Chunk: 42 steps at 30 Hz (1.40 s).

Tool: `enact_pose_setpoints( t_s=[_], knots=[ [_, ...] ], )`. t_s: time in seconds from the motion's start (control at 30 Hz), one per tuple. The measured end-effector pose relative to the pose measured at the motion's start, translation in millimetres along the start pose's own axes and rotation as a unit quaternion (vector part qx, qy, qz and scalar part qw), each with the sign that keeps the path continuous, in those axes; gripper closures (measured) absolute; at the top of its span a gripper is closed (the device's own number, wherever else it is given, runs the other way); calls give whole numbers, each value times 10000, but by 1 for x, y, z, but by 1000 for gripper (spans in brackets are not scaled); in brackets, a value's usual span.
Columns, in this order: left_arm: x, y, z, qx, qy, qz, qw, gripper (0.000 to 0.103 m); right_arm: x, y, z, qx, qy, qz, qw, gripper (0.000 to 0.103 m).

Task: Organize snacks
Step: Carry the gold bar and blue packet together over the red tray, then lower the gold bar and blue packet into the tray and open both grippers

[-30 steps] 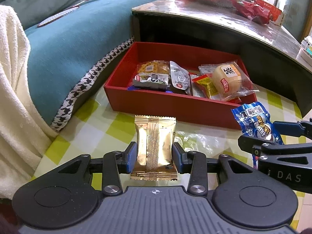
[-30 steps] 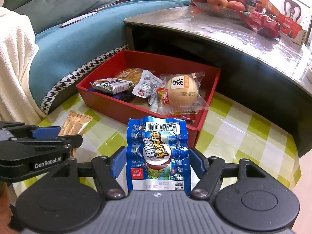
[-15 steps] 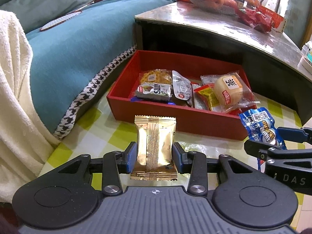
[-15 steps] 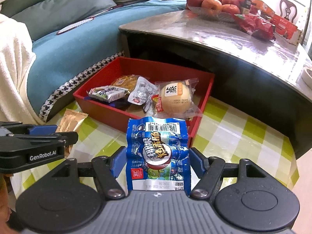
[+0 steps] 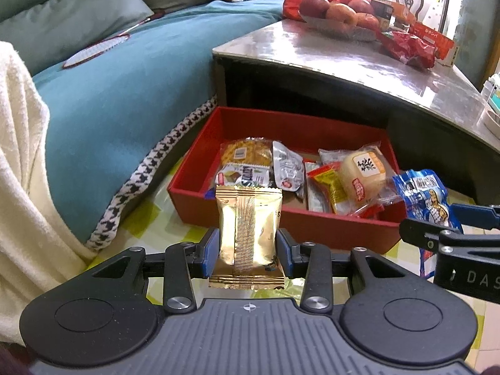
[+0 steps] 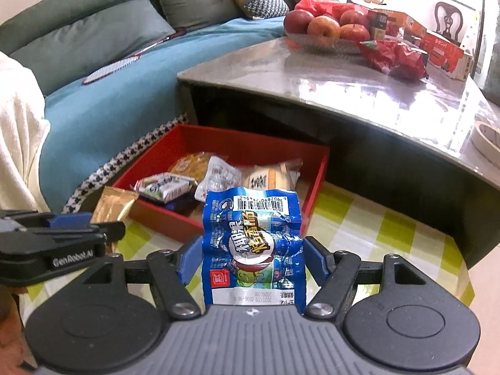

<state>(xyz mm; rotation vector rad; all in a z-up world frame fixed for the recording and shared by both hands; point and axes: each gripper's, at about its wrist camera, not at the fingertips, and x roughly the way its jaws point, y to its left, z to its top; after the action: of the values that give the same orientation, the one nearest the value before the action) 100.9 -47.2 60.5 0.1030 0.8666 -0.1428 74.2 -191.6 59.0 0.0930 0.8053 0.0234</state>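
Note:
My left gripper [image 5: 247,254] is shut on a gold foil snack packet [image 5: 248,234], held upright above the checked cloth, just in front of the red box [image 5: 312,229]. My right gripper [image 6: 251,257] is shut on a blue snack packet [image 6: 253,243] with a barcode at its top, also short of the red box [image 6: 315,184]. The box holds several wrapped snacks, among them a round bun in clear wrap [image 5: 364,172] and a waffle pack [image 5: 247,154]. Each gripper shows at the edge of the other's view, the blue packet [image 5: 426,197] at right and the gold packet [image 6: 114,207] at left.
A yellow-and-white checked cloth [image 6: 368,228] covers the low surface under the box. Behind the box rises a dark table with a glossy top [image 5: 343,59] carrying a bowl of apples [image 6: 325,26] and red packages. A teal sofa cushion [image 5: 118,87] and a cream blanket [image 5: 22,168] lie at left.
Both grippers have risen with their packets and tilted up a little, so the box sits lower and farther in both views and more of the tabletop shows. Neither grip has changed.

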Motion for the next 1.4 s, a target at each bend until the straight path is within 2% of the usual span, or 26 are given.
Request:
enact_pose_setpoints(
  t_s=[0.53,0.67,0.8,0.9,0.93,0.97,1.03,1.13,1.2,1.3,1.4],
  knots=[
    [16,-5,40,-51,-291,125,9995,55,15,-13,26,172,-206,-67,9996,32],
    [31,-8,48,-26,-232,164,9996,55,31,-14,32,181,-139,-100,9997,32],
    [44,-4,44,-59,115,-28,9999,54,44,-19,31,282,10,-60,9996,32],
    [49,9,21,-118,624,-254,9977,50,47,-16,29,229,82,-11,9997,32],
    [54,11,12,-144,818,-254,9962,43,47,-14,27,195,109,7,9998,32],
    [61,12,4,-158,998,-160,9948,41,47,-11,26,160,132,24,9998,32],
    [82,14,-9,-257,1337,53,9907,44,46,-6,23,91,168,58,9998,32],
    [111,17,-15,-676,1793,-69,9814,46,46,-2,18,10,226,87,9997,32],
    [121,14,-16,-635,1786,126,9818,49,45,-3,16,-4,253,85,9996,32],
    [118,13,-17,-593,1777,89,9823,56,44,-6,17,40,248,74,9997,32],
    [106,15,-20,-583,1735,4,9831,57,43,-5,18,50,219,77,9997,32]
  ],
)
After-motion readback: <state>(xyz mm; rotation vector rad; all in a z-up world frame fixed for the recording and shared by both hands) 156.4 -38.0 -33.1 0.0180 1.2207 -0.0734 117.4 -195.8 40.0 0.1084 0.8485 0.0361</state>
